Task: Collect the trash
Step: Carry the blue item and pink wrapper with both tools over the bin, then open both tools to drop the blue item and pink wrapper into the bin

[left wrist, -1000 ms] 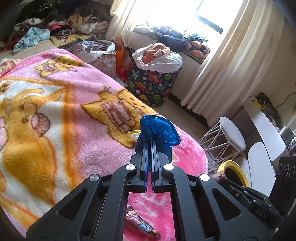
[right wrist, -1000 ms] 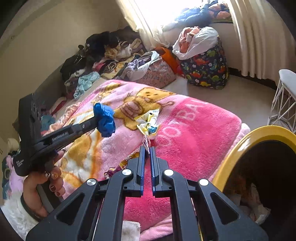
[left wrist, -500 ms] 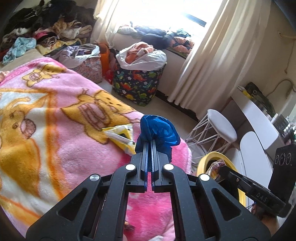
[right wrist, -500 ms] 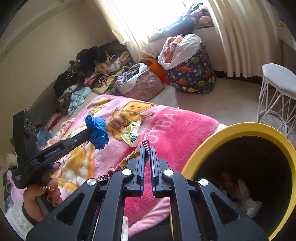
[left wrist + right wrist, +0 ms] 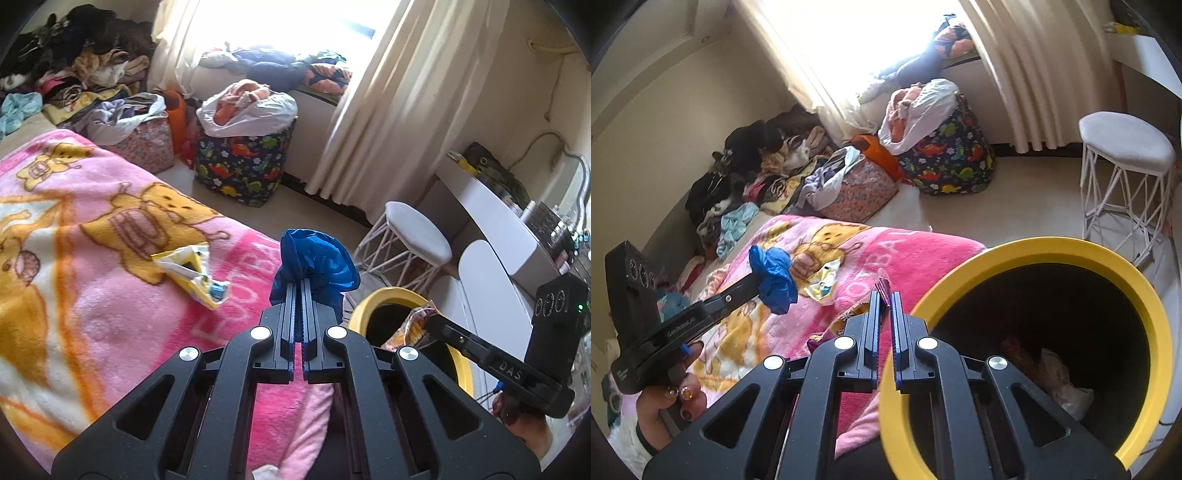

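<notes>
We pinch a crumpled blue bag (image 5: 317, 258) in our closed left gripper (image 5: 300, 291) and a snack wrapper (image 5: 883, 290) in our closed right gripper (image 5: 884, 299), both beside the yellow-rimmed bin (image 5: 1049, 254), its mouth unobstructed, a yellow wrapper (image 5: 195, 273) on the pink blanket (image 5: 92, 302) behind.

The left tool (image 5: 300, 291) is pointing forward and somewhat downward over the bed's foot end, its jaws pressed together on a crumpled blue wad (image 5: 314, 260), and the person's left hand (image 5: 670, 400) is wrapping around its black grip with fingers curled. The right tool (image 5: 885, 306) is angling downward beside it, its jaws nearly touching and pinching a thin wrapper (image 5: 882, 286), while the right hand (image 5: 524, 424) is showing only partly beneath its body.
</notes>
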